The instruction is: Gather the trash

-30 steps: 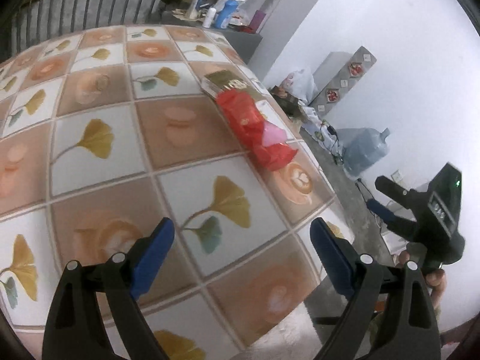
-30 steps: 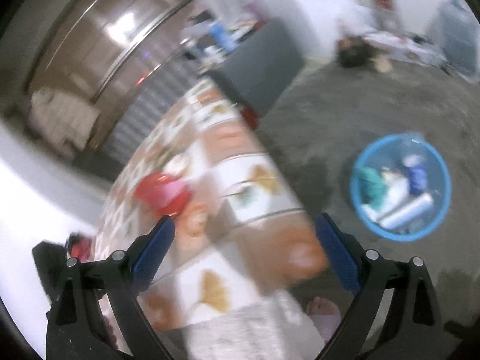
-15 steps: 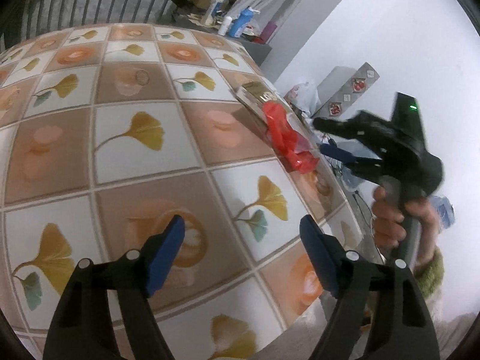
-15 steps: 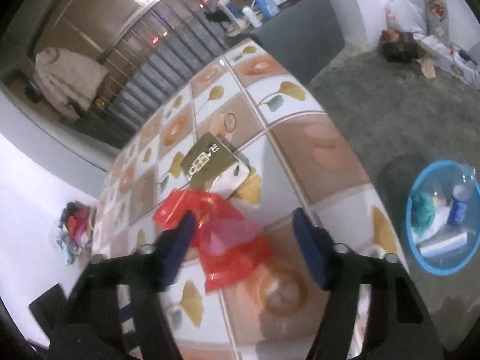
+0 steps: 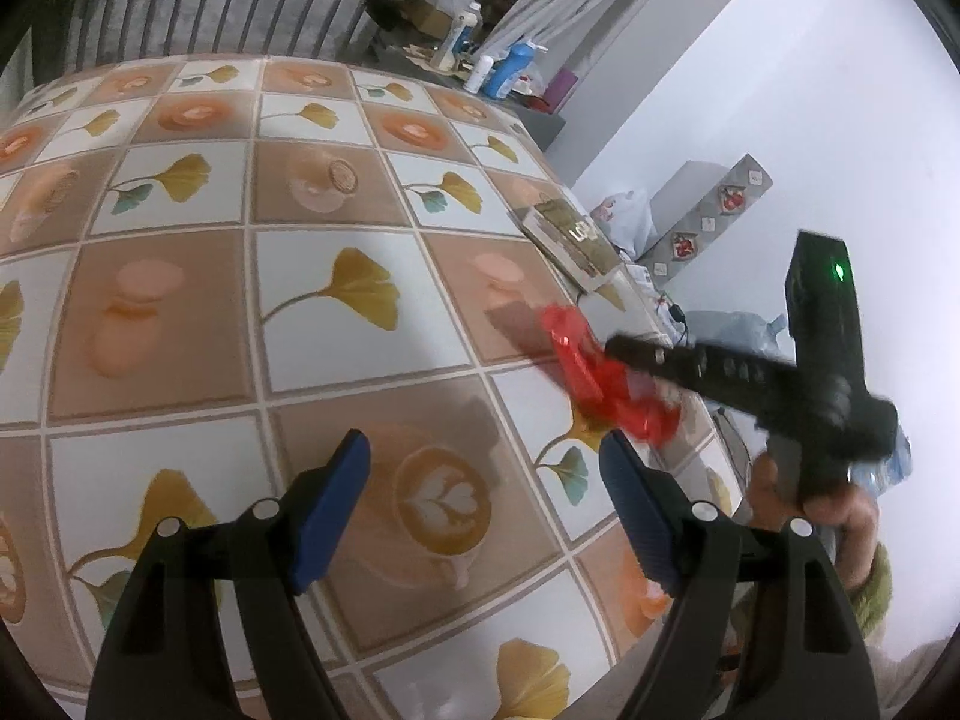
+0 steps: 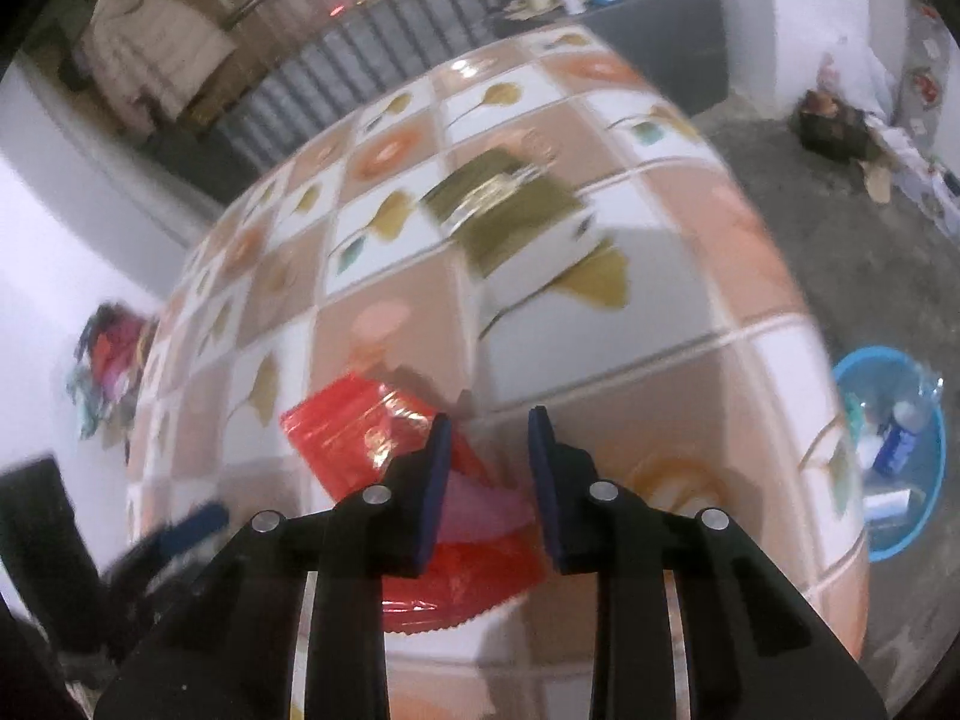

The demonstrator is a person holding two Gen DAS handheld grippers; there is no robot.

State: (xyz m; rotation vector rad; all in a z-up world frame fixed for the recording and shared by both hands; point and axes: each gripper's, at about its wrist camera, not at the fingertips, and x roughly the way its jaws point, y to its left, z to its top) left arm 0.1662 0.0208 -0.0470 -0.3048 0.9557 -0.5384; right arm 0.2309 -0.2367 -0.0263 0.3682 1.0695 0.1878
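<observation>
A red plastic wrapper (image 6: 348, 438) with a pink piece (image 6: 480, 510) tucked in it lies near the edge of the tiled-pattern table (image 5: 180, 312). My right gripper (image 6: 489, 426) hangs right over it, its jaws closing. The pink piece sits low between the fingers, and the pads are still apart from it. In the left wrist view the same red wrapper (image 5: 576, 360) lies at the right, under the right gripper's black frame (image 5: 750, 372), which a hand (image 5: 840, 510) holds. My left gripper (image 5: 483, 450) is open over bare tablecloth, with nothing between its blue pads.
An olive and gold box (image 6: 504, 204) lies on the table beyond the wrapper, close to the edge. A blue basin (image 6: 888, 456) with bottles and other trash stands on the grey floor to the right. Bottles and clutter sit on a dark counter (image 5: 480, 66) behind the table.
The right gripper has swung from above the floor to over the red wrapper, and its jaws have narrowed around the pink piece. The left gripper has slid across the table and closed slightly.
</observation>
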